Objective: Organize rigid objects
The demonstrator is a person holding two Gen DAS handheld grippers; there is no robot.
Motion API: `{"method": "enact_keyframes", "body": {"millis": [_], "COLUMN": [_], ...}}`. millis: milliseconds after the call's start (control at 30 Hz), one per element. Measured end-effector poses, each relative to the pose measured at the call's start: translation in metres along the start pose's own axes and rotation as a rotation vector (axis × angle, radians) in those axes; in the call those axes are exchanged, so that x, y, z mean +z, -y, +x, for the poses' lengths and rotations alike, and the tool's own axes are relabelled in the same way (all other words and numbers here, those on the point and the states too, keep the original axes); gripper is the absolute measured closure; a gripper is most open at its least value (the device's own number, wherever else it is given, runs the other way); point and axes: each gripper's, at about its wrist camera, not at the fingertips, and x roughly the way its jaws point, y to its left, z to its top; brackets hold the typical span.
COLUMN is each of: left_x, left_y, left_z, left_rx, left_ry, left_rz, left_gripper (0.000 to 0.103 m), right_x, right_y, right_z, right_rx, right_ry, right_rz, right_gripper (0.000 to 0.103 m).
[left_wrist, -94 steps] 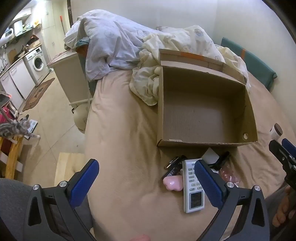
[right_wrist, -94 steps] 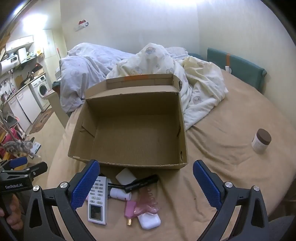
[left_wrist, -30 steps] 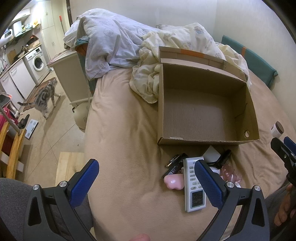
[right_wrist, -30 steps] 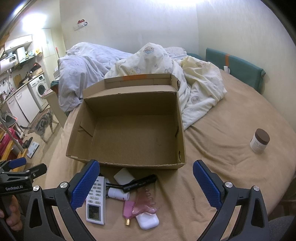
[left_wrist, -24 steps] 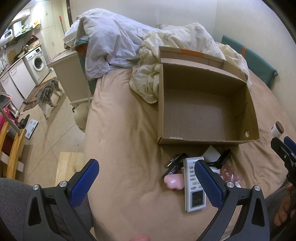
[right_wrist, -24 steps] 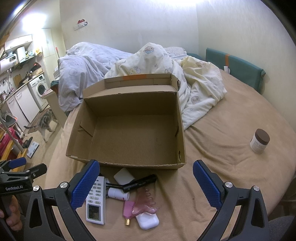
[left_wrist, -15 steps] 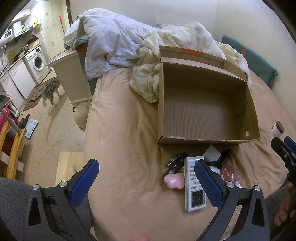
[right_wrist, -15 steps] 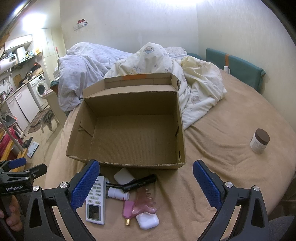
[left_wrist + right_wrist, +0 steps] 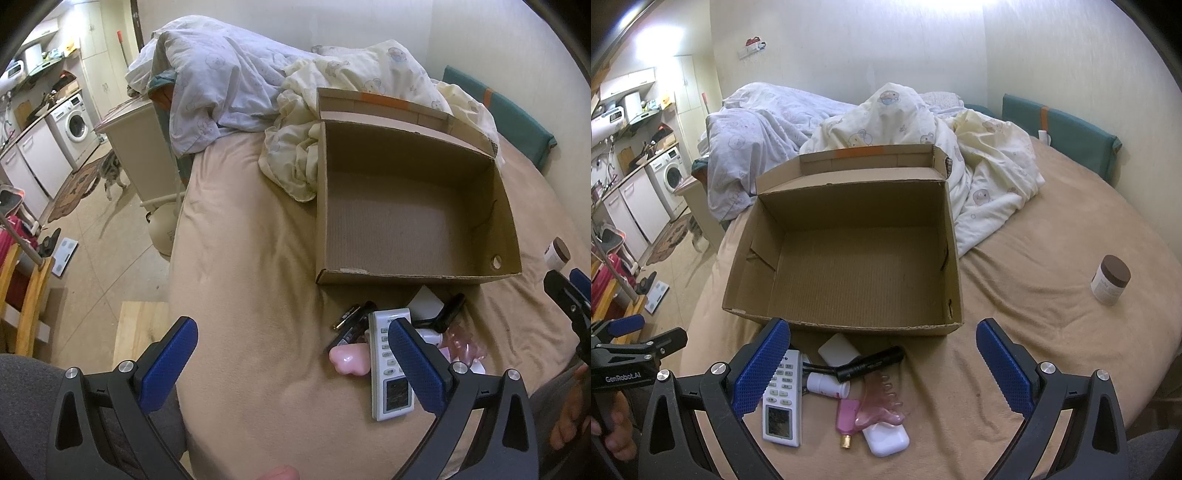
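Observation:
An open, empty cardboard box lies on the beige bed; it also shows in the left wrist view. In front of it is a pile: a white remote, a black flashlight, a white bottle, a pink bottle, a pink comb-like tool, a white case and a pink heart-shaped item. A brown-lidded jar stands apart to the right. My right gripper is open above the pile. My left gripper is open, left of the pile.
Crumpled duvets lie behind the box. A teal cushion rests by the wall. The bed edge drops at the left to a tiled floor with a cat, a white cabinet and a washing machine.
The cat has walked away across the floor towards the cabinet. Both grippers have stayed open and almost still.

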Motion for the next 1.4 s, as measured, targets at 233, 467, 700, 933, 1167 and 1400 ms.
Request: {"method": "enact_keyframes", "body": {"millis": [233,467,700,933,1167,1400], "left_x": [0.001,0.001,-0.001,-0.001,-0.012,-0.026], "left_y": [0.001,0.003,0.004,0.02,0.074,0.104], "left_z": [0.001,0.001,0.008,0.034,0.07,0.105], "left_rx": [0.002,0.003,0.025,0.006,-0.055,-0.006], "left_ry": [-0.002,-0.005,-0.03,-0.181,-0.341,-0.412], "left_rz": [0.002,0.005,0.019,0.034,0.084,0.121], "left_gripper": [0.0,0.0,0.0,0.0,0.006,0.013], "right_x": [0.0,0.0,-0.002,0.008,-0.003,-0.04], "right_y": [-0.001,0.0,0.003,0.03,0.035,0.029], "right_z": [-0.001,0.001,0.003,0.035,0.087,0.137], "right_rx": [0.0,0.001,0.016,0.114,0.209,0.254], "right_ry": [-0.001,-0.002,-0.019,-0.21,-0.454,-0.72], "right_rz": [0.001,0.0,0.023,0.103,0.111,0.132], "right_gripper": [0.0,0.0,0.0,0.0,0.001,0.052]}}
